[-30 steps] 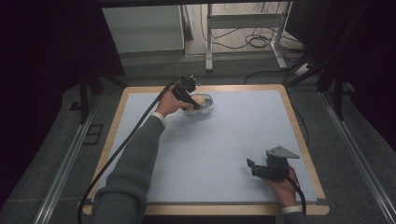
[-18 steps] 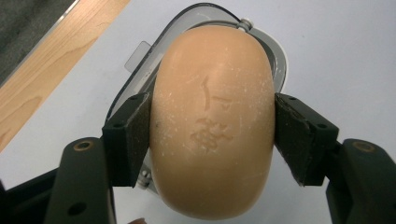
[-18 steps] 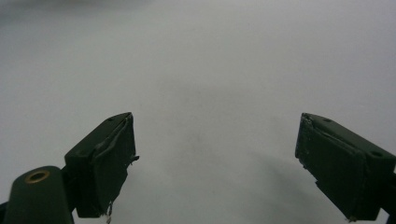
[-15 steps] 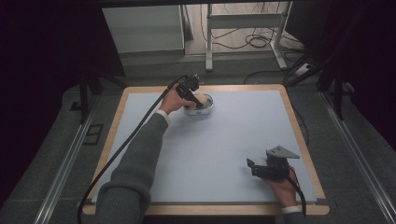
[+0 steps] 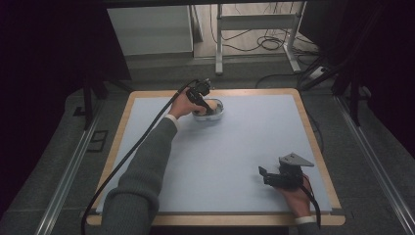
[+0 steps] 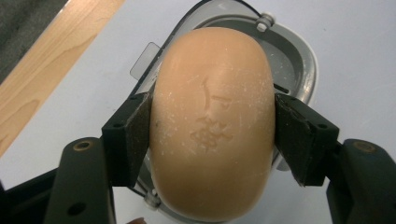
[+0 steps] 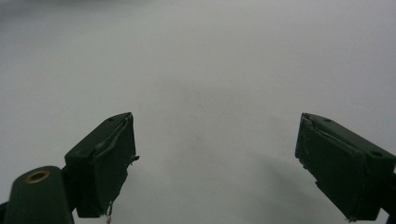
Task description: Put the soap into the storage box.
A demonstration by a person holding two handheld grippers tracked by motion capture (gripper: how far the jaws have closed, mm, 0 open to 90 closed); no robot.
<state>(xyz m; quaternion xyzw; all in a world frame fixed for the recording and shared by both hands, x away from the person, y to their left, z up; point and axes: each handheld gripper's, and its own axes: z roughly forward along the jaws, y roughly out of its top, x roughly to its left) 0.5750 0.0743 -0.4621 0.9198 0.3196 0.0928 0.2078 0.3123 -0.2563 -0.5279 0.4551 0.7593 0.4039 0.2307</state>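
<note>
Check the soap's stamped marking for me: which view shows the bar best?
The left gripper view: the soap bar sits close up, stamp legible, between the left tongs. The high view shows a small peach spot.

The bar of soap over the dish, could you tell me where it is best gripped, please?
Grip the soap across its narrow middle, from above. Its long sides there run nearly straight, so flat pads seat well, as the left tool does now; the rounded ends would likely slip.
</note>
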